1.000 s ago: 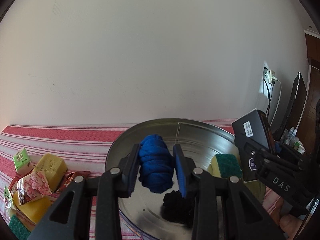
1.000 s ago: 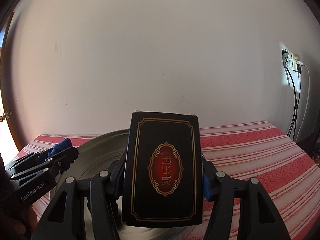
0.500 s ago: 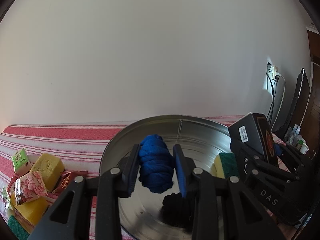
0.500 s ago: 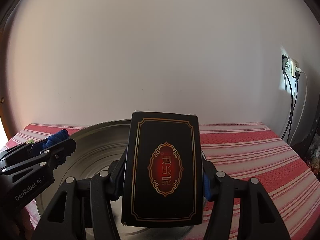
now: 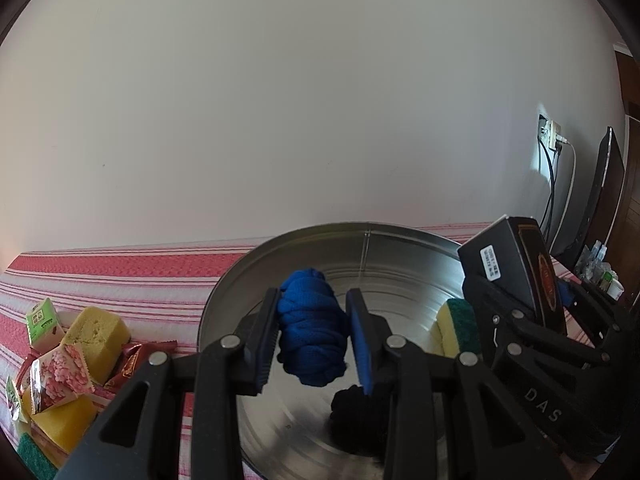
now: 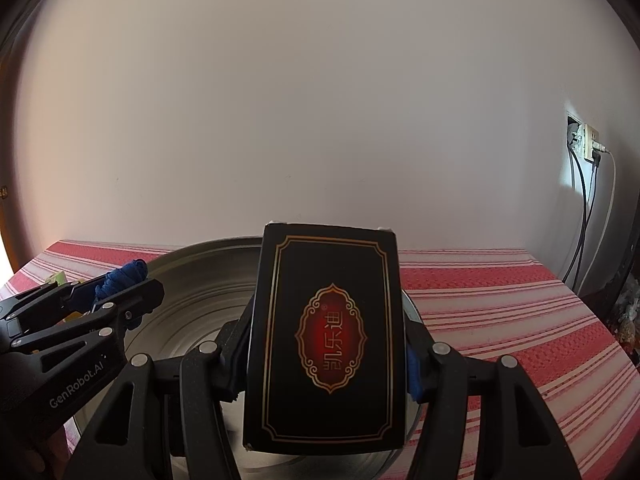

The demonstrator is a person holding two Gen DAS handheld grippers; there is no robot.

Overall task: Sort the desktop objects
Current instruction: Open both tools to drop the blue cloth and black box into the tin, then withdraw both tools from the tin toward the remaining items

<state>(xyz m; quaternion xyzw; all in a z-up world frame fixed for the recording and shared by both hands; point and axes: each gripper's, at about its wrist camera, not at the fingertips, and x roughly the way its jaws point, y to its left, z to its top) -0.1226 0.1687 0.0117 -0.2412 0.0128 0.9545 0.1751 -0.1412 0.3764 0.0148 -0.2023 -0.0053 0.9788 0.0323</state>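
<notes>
In the left wrist view, the left gripper (image 5: 312, 336) is filling the lower middle of the frame, its jaws pressing closed on a blue knitted bundle (image 5: 310, 328), a soft roll of thick, ribbed cloth folded on itself and hanging above a round metal basin (image 5: 280, 256). A black cloth bundle (image 5: 352, 412) is lying on the basin floor below it, and a yellow-and-green sponge (image 5: 456, 326) is leaning against the basin's right inner wall. At the right edge, the right gripper (image 5: 532, 320) is gripping a black box (image 5: 512, 264) seen edge-on, with a white label on its end. At the lower left, on the red-and-white striped worktop (image 5: 120, 276), a heap is sitting: yellow sponges (image 5: 96, 332), a green carton (image 5: 40, 320), a flowered packet (image 5: 60, 376) and red wrappers (image 5: 132, 360). In the right wrist view, the right gripper (image 6: 326, 344) is standing half open with its jaws clamping the sides of the black box (image 6: 326, 336), which is rising upright in the lower middle of the frame: a matte black face, a thin gold border and a red medallion with gold characters. The metal basin (image 6: 192, 280) is showing behind it, and the left gripper (image 6: 120, 292) is reaching in from the lower left with the blue knitted bundle (image 6: 124, 276) in its jaws.
</notes>
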